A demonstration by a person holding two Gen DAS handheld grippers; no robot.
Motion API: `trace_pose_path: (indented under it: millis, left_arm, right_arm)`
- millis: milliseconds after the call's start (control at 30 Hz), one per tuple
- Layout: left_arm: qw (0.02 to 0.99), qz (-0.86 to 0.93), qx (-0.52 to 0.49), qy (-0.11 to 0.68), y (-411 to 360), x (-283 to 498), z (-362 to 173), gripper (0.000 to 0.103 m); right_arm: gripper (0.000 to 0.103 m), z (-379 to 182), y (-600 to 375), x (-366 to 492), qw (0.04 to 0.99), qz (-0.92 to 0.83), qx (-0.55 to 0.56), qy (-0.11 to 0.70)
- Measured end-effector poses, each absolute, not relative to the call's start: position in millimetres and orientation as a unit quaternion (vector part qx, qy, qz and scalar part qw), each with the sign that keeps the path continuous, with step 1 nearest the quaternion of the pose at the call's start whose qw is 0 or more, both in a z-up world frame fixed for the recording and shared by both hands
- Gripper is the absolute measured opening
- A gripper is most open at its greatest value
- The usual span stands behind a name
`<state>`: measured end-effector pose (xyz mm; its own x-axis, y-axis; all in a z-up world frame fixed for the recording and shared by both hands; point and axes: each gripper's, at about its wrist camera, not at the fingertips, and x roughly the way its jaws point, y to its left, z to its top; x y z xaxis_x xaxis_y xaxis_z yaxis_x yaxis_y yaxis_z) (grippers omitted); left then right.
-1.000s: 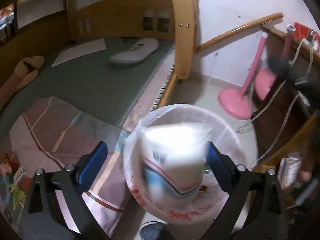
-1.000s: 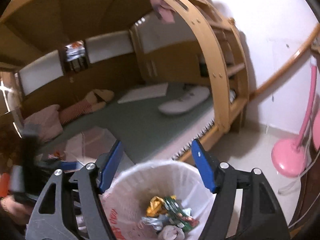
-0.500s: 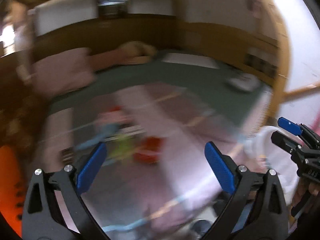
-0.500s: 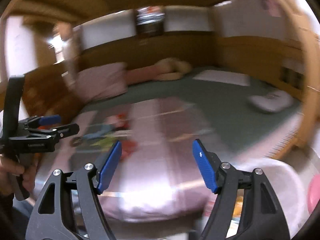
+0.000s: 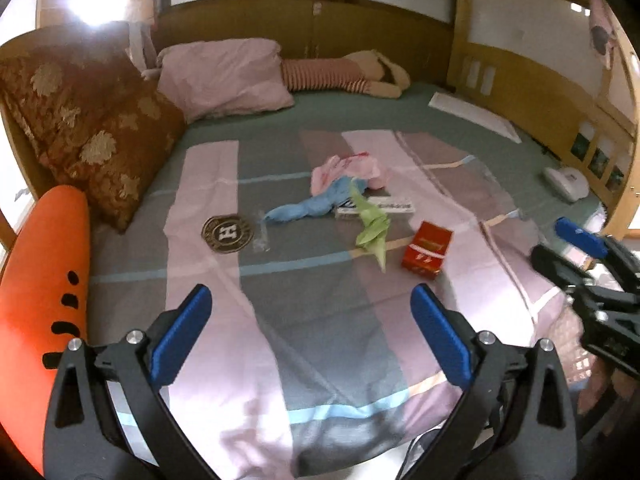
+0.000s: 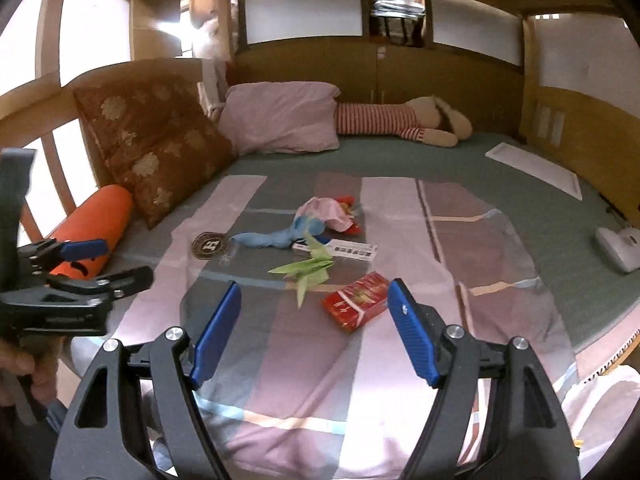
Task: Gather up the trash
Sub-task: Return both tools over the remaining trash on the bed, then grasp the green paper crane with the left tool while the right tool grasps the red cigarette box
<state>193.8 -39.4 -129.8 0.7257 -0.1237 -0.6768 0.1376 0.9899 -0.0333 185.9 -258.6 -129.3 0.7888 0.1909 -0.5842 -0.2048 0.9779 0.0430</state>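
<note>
Trash lies on the striped quilt (image 5: 304, 360): a red box (image 5: 428, 250), folded green paper (image 5: 372, 228), a blue wrapper (image 5: 308, 208), a pink crumpled piece (image 5: 348, 170), a white printed strip (image 5: 384, 206) and a round brown badge (image 5: 227, 233). My left gripper (image 5: 308, 312) hangs open and empty over the quilt's near part. It also shows at the left edge of the right wrist view as the left gripper (image 6: 108, 264). My right gripper (image 6: 314, 296) is open and empty, with the red box (image 6: 356, 306) lying just beyond its tips. The white bin bag (image 6: 600, 408) sits at bottom right.
Brown floral cushions (image 5: 100, 128), a pink pillow (image 5: 228, 76) and a striped plush toy (image 5: 344, 74) line the far side. An orange bolster (image 5: 44, 280) lies left. A white sheet (image 5: 476, 116) and a white device (image 5: 566, 182) rest on the green mattress (image 5: 400, 116). Wooden bed walls enclose it.
Both grippers swung away from the bin and now face the bed. The white item between my left jaws above the bin a second ago is gone.
</note>
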Motion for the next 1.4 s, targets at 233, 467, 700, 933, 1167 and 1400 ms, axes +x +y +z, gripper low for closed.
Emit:
trace_pose_path:
  millis: [233, 467, 700, 933, 1167, 1400]
  left_arm:
    - [0.924, -0.078, 0.004, 0.375, -45, 197, -134, 0.099]
    - [0.923, -0.077, 0.002, 0.377, -44, 197, -136, 0.099]
    - [0.921, -0.078, 0.007, 0.380, -47, 197, -139, 0.099]
    - [0.920, -0.081, 0.012, 0.384, -50, 197, -142, 0.099]
    - [0.910, -0.119, 0.033, 0.396, -75, 219, -151, 0.099]
    - [0.898, -0.152, 0.092, 0.403, -123, 275, -183, 0.090]
  right_arm:
    - [0.074, -137, -250, 195, 0.943, 0.109, -0.016, 0.313]
    - [0.074, -139, -253, 196, 0.943, 0.108, -0.010, 0.314]
    - [0.074, -139, -254, 196, 0.943, 0.108, -0.008, 0.315]
    - [0.074, -139, -254, 196, 0.942, 0.109, -0.004, 0.316]
    - [0.074, -140, -261, 201, 0.940, 0.091, 0.019, 0.329]
    - [0.074, -143, -269, 202, 0.939, 0.086, 0.032, 0.332]
